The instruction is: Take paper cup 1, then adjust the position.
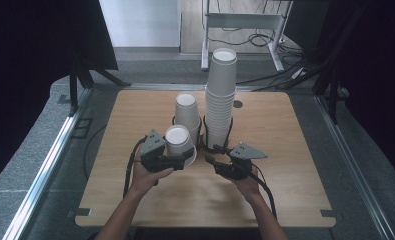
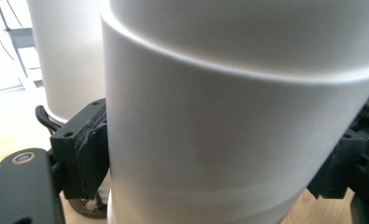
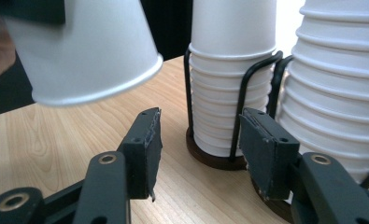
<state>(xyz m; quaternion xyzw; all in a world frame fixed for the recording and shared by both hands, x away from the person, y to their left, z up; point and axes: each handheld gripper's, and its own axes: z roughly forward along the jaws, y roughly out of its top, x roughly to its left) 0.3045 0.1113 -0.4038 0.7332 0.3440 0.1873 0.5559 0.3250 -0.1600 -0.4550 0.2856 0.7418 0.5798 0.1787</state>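
An upside-down white paper cup hangs tilted just above the table, with my left gripper shut on its sides. In the left gripper view the cup wall sits pressed between both black pads. My right gripper is to the right of the cup, open, and nothing is between its jaws. Behind the held cup stands a short stack of cups, and beside that a tall stack, each in a black wire holder. The held cup hangs at the upper left of the right gripper view.
The wooden table has bare room to the left, to the right and in front of the stacks. The wire holders' dark round bases rest on the wood just beyond my right jaws. Black frames and cables lie around the table.
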